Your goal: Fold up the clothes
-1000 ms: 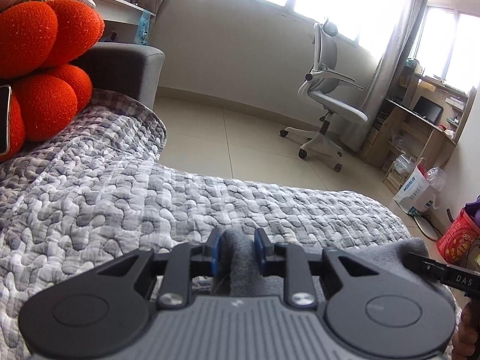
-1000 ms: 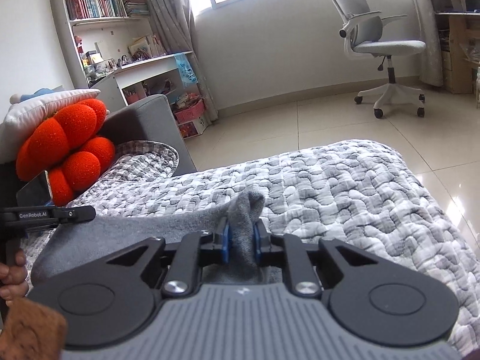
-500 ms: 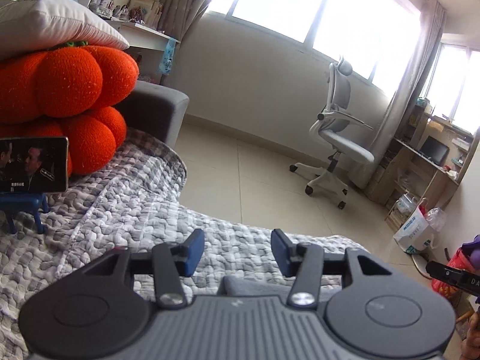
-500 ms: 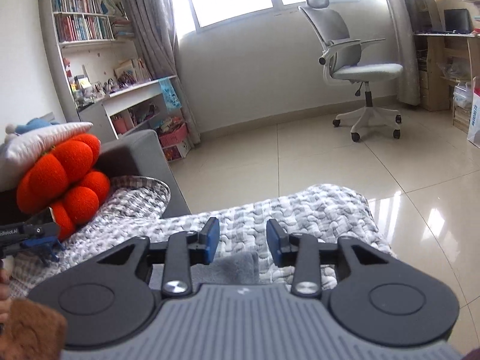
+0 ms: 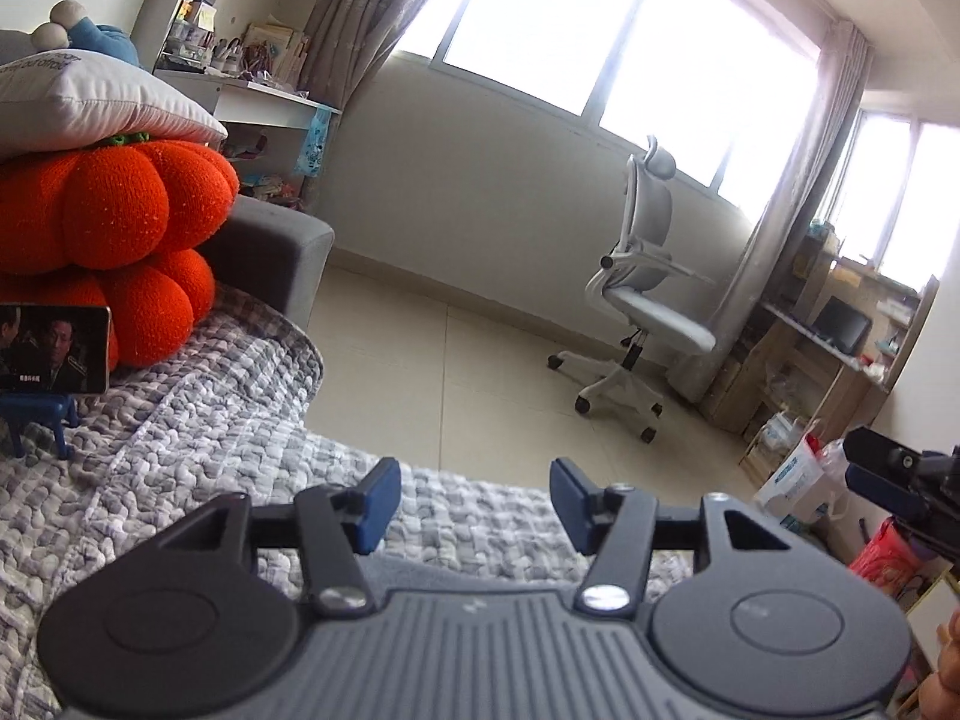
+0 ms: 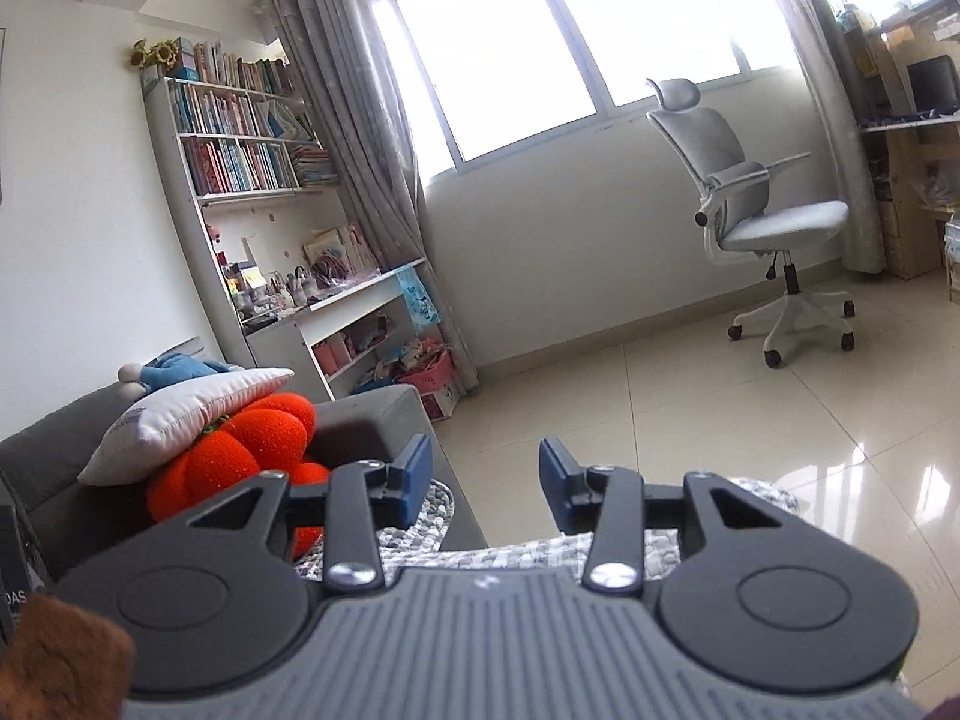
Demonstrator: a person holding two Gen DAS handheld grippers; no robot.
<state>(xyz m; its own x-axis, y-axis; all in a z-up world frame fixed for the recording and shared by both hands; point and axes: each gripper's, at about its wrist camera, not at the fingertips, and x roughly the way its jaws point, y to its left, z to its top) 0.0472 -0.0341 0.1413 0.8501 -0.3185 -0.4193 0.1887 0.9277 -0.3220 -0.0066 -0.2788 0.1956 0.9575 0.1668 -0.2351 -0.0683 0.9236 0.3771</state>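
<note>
Left wrist: grey garment (image 5: pixel 420 570) below fingers (image 5: pixel 378 501)

each camera sits just behind its own fingers and looks forward along them, tilted slightly down, over the quilted cover (image 5: pixel 198 450) and out across the tiled floor (image 6: pixel 690 414) toward the window wall. the left wrist view stays nearer the cover, with the orange cushion (image 5: pixel 114 210) close at its left edge, while the right wrist view faces more level and takes in the bookshelf (image 6: pixel 240 144). both views share the orange cushion, the white pillow (image 6: pixel 186 414) on it and the office chair (image 5: pixel 642 288).
</note>
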